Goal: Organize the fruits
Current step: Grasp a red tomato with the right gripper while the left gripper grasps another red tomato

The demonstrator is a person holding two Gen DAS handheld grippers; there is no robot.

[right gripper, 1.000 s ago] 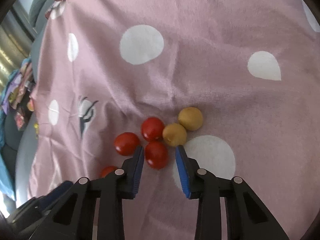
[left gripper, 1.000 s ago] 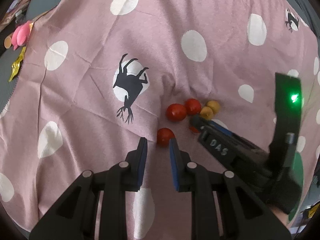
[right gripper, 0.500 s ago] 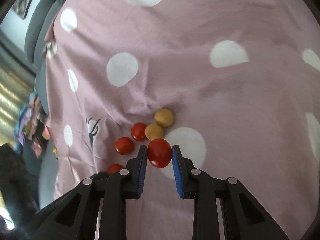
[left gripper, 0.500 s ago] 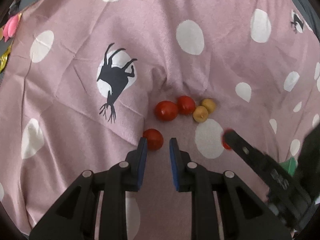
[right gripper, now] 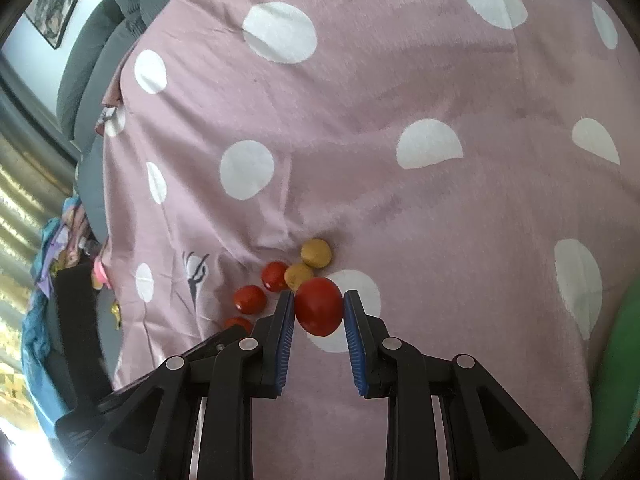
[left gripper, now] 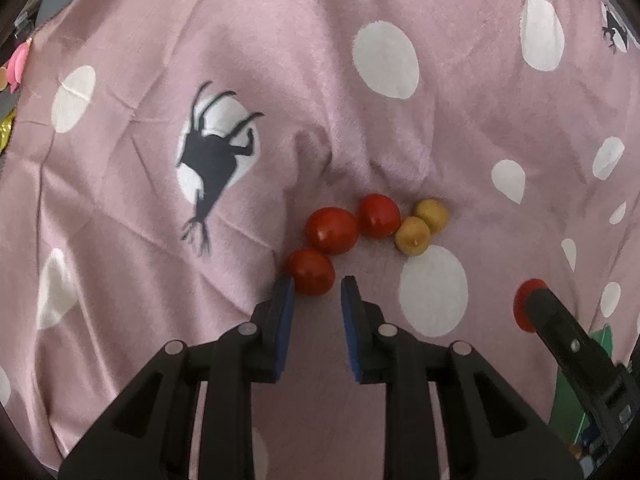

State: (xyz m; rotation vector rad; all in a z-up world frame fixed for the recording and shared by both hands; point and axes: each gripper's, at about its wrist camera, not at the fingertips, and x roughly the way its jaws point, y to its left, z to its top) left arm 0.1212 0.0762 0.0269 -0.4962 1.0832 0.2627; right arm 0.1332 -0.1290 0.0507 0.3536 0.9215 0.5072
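Three red tomatoes and two yellow fruits lie in a cluster on a pink polka-dot cloth (left gripper: 360,120). My left gripper (left gripper: 317,292) is open, its tips just short of the nearest red tomato (left gripper: 311,272). Behind that lie a larger tomato (left gripper: 332,230), another tomato (left gripper: 378,216) and the yellow fruits (left gripper: 413,236) (left gripper: 430,214). My right gripper (right gripper: 319,312) is shut on a red tomato (right gripper: 319,311) and holds it above the cloth, to the right of the cluster; it shows at the right of the left wrist view (left gripper: 532,308).
A green object (right gripper: 624,360) sits at the right edge, also seen in the left wrist view (left gripper: 580,392). Grey sofa cushions (right gripper: 100,48) lie beyond the cloth. Toys and wrappers (left gripper: 16,68) lie off the cloth's left edge.
My right gripper closed on a red tomato from the cluster, lifted it and carried it to the right. My left gripper moved closer to the nearest tomato.
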